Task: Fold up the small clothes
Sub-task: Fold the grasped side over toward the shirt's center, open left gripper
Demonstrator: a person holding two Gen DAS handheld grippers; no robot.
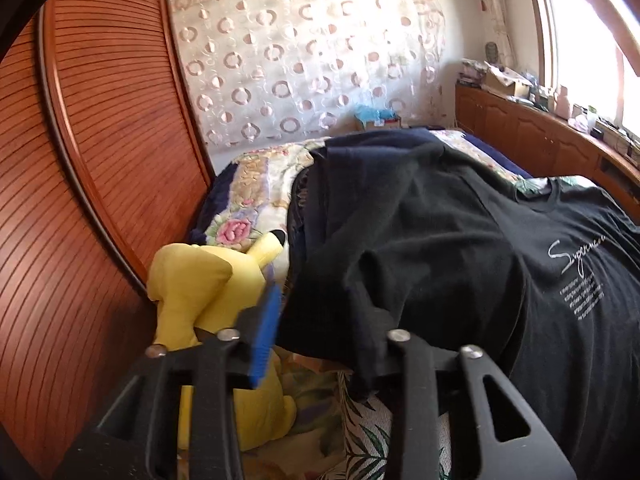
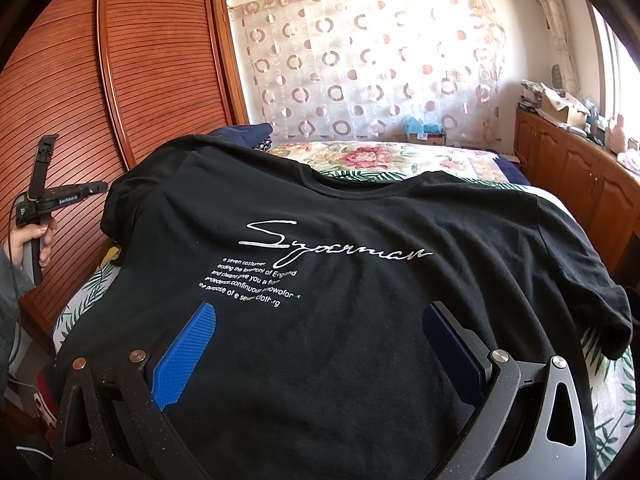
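In the left wrist view, the left gripper (image 1: 320, 332) had its jaws parted, one blue pad (image 1: 262, 340) bare and clear of the cloth, while a fold of the black shirt (image 1: 440, 240) draped over the other finger; the pads did not look to be pressing on it, so the sleeve edge seemed freed to lie where it fell. Just beyond the bare finger sat a yellow plush (image 1: 200, 292) against the wardrobe (image 1: 100, 140), crowding that side of the bed (image 1: 248, 184). In the right wrist view, the right gripper (image 2: 320, 344) stood wide open, both fingers poised over the shirt's (image 2: 340, 340) lower front, just below the white print (image 2: 320, 244), gripping nothing, probably waiting to steady or take the hem. Far off its left finger, a hand (image 2: 28, 244) held the other tool's handle.
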